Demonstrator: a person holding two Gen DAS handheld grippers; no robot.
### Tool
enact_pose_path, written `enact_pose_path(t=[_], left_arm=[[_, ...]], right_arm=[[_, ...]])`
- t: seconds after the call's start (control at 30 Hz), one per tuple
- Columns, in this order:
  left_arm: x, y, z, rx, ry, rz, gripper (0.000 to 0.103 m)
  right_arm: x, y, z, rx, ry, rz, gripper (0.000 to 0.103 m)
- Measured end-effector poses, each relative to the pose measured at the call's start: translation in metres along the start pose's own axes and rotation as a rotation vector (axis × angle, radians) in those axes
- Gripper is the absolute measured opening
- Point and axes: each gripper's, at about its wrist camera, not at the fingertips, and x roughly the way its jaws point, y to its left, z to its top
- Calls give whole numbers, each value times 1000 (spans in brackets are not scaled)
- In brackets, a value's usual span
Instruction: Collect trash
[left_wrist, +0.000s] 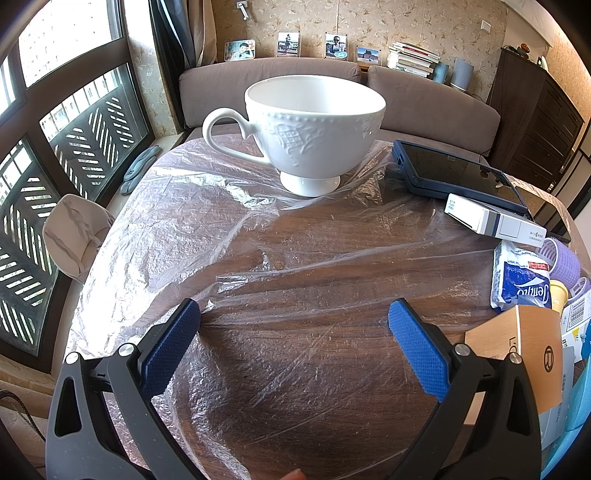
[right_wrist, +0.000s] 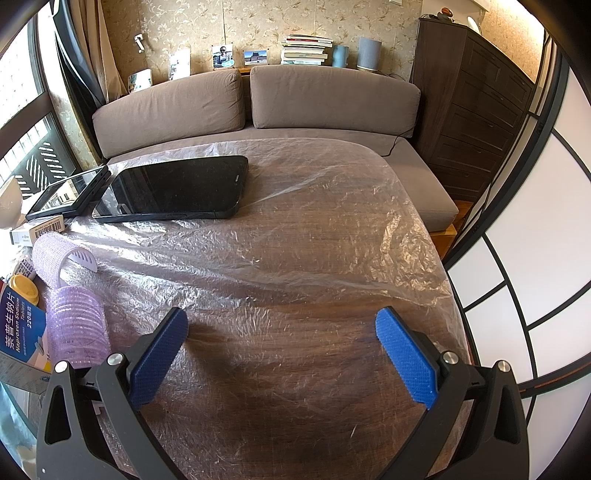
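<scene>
A wooden table (left_wrist: 332, 229) is covered with crinkled clear plastic film (left_wrist: 177, 206). My left gripper (left_wrist: 294, 314) is open and empty above the film, with blue pads (left_wrist: 173, 347). A tissue packet (left_wrist: 517, 280), a brown cardboard box (left_wrist: 532, 350), a white box (left_wrist: 491, 218) and a yellow bottle cap (left_wrist: 559, 293) lie at its right. My right gripper (right_wrist: 282, 323) is open and empty over the film (right_wrist: 332, 229). Purple hair rollers (right_wrist: 75, 325), a blue medicine box (right_wrist: 18, 332) and the yellow cap (right_wrist: 24, 288) lie at its left.
A white teacup (left_wrist: 314, 125) stands at the far side of the table. A blue tablet (left_wrist: 458, 173) lies right of it; a black tablet (right_wrist: 177, 188) lies beside a smaller one (right_wrist: 70, 192). A brown sofa (right_wrist: 258, 99) is behind, a dark cabinet (right_wrist: 472, 110) at right, windows (left_wrist: 55, 110) at left.
</scene>
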Motion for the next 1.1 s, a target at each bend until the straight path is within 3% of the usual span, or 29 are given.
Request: enact_pose_path(t=[0.23, 0.37, 0.53, 0.7, 0.93, 1.03, 1.1], left_arm=[[-5, 2, 2, 7, 4, 0, 102], [-30, 17, 2, -37, -15, 12, 102], [-81, 10, -4, 24, -107, -75, 102], [-133, -41, -28, 193, -151, -216, 102], [-156, -92, -70, 248, -114, -351, 102], [-147, -102, -85, 257, -72, -316, 102], [-141, -99, -86, 241, -48, -320, 102]], right_arm=[[-5, -6, 6, 56, -8, -5, 99], [-45, -14, 9, 62, -92, 19, 99], [-95, 4, 13, -23, -173, 91, 99], [-131, 45, 9, -139, -208, 194, 99], [-145, 90, 1, -197, -196, 302, 99], [-146, 104, -9, -264, -181, 293, 99], [-147, 112, -20, -347, -157, 336, 99]])
